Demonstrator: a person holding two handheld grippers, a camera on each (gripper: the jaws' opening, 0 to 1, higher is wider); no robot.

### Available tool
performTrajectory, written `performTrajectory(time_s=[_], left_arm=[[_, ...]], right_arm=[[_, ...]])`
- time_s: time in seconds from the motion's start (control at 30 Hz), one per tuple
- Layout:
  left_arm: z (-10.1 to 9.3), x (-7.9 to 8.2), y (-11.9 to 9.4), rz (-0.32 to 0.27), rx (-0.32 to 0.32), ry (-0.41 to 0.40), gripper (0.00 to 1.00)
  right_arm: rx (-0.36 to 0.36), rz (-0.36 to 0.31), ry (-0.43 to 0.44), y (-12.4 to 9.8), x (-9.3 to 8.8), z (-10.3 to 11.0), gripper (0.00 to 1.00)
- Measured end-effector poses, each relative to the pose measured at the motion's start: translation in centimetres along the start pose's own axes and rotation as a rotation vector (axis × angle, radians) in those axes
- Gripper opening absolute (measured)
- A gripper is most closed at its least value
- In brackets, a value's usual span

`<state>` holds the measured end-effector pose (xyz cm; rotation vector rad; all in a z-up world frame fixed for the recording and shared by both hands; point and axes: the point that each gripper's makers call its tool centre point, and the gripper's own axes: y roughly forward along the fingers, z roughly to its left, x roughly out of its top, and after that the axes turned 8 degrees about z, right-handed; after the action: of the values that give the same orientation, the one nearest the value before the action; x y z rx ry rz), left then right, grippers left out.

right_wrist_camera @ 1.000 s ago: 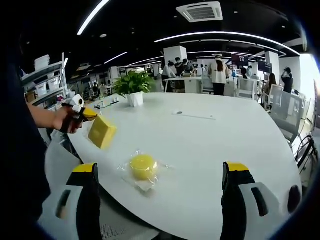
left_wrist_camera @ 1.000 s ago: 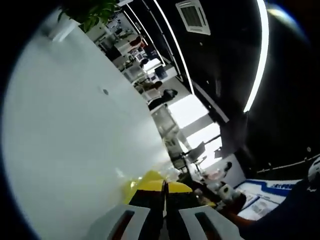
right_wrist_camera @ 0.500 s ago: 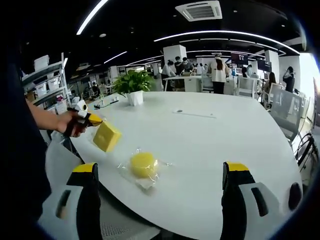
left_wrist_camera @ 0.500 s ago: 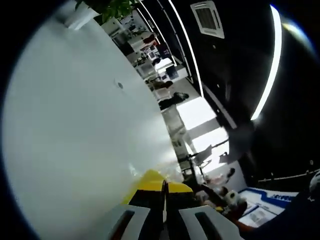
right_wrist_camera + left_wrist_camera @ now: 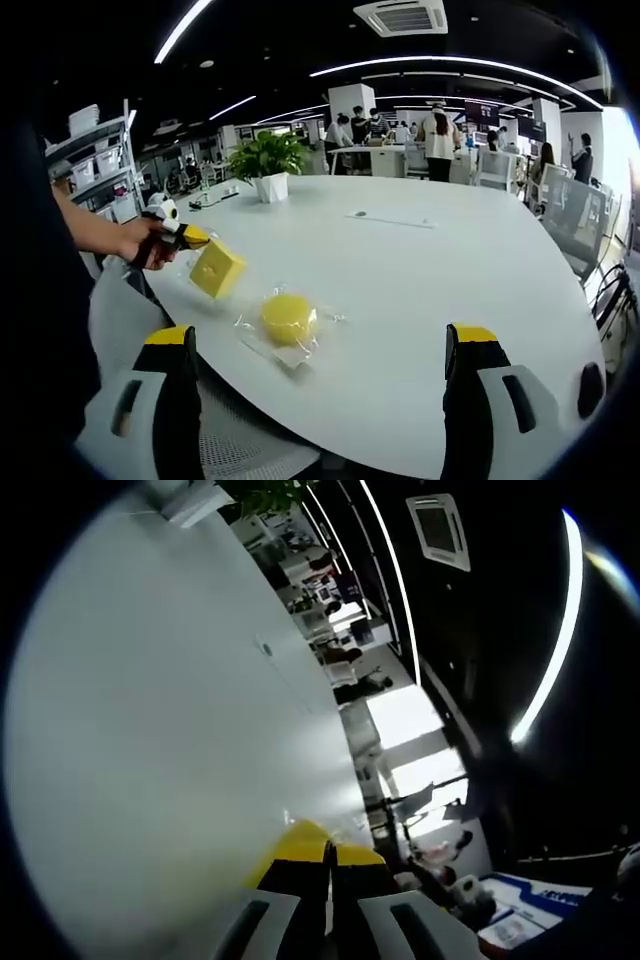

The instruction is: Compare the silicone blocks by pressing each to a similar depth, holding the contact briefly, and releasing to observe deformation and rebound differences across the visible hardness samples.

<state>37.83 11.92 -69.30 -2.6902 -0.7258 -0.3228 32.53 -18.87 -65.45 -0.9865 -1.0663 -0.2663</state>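
Left gripper [image 5: 185, 237] is clamped on the yellow block [image 5: 217, 268], holding it just above the white table [image 5: 420, 290], near its edge. In the left gripper view its jaws sit pressed together with the block's yellow showing between and beyond them. Right gripper [image 5: 325, 400] hangs back with jaws spread wide, holding nothing. The round yellow block [image 5: 288, 318] lies in its clear wrapper on the table, just beside the held block. A potted plant [image 5: 266, 165] stands farther back on the table.

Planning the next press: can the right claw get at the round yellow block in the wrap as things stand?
Probably yes. The right claw is open with the round yellow block ahead on the white table, nothing between; the left claw holds the square block off to the side.
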Motion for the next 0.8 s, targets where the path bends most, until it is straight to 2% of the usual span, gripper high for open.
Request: performTrajectory(time_s=[0.17, 0.47, 0.6, 0.63, 0.8], left_arm=[[1.0, 0.6, 0.0, -0.021, 0.02, -0.03, 0.0], [2.2, 1.6, 0.5, -0.017, 0.04, -0.054, 0.0], [3.8, 1.9, 0.6, -0.016, 0.081, -0.063, 0.0], [4.4, 1.8, 0.6, -0.006, 0.112, -0.046, 0.0], [5.4, 1.3, 0.7, 0.026, 0.154, -0.012, 0.0]], right_arm=[[-0.001, 0.004, 0.018, 0.0, -0.5, -0.1, 0.97], [-0.002, 0.007, 0.033, 0.1, -1.0, -0.1, 0.97], [-0.004, 0.013, 0.039, 0.1, -1.3, -0.2, 0.97], [-0.004, 0.013, 0.04, 0.1, -1.4, -0.2, 0.97], [-0.005, 0.015, 0.045, 0.1, -1.5, -0.4, 0.97]])
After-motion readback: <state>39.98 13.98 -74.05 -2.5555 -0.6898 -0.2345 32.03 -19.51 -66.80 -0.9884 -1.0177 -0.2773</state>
